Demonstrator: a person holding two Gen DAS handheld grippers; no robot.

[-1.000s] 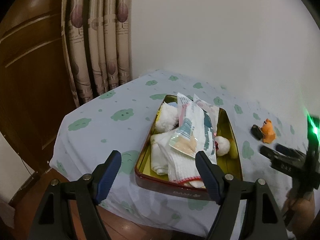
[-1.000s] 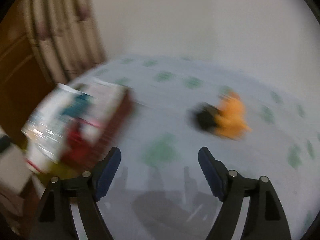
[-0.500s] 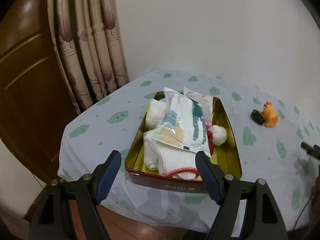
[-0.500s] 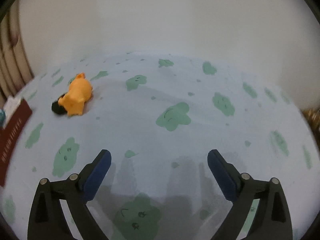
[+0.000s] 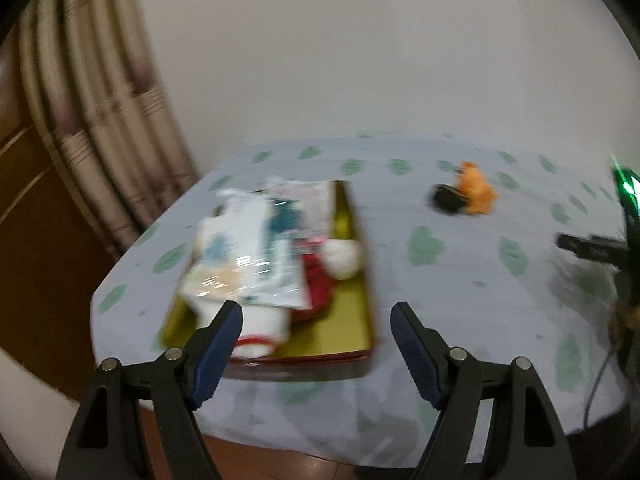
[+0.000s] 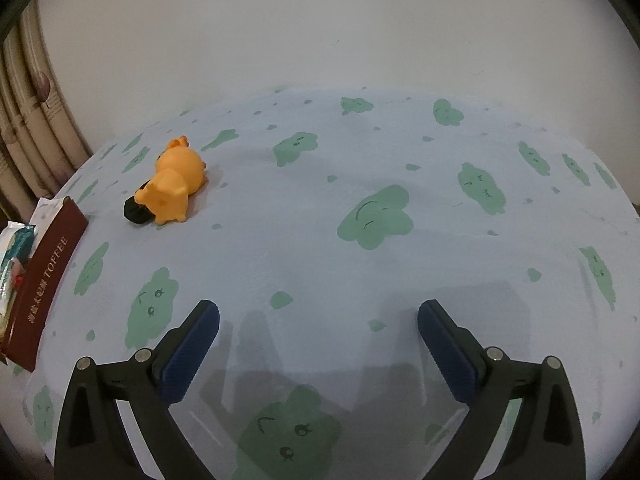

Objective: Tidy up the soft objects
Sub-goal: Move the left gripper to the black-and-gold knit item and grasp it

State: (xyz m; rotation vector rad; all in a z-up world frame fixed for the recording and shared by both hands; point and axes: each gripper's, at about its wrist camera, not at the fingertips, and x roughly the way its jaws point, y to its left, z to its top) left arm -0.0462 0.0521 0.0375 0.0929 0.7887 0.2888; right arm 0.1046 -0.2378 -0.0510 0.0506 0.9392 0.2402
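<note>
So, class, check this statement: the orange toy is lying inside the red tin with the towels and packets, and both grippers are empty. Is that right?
Not quite. The orange toy lies out on the tablecloth, clear of the red tin, as the right wrist view shows. The towels and packets are in the tin, and the left gripper and right gripper are both empty.

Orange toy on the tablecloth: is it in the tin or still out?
Out. The orange toy lies on its side on the tablecloth, apart from the red tin.
</note>
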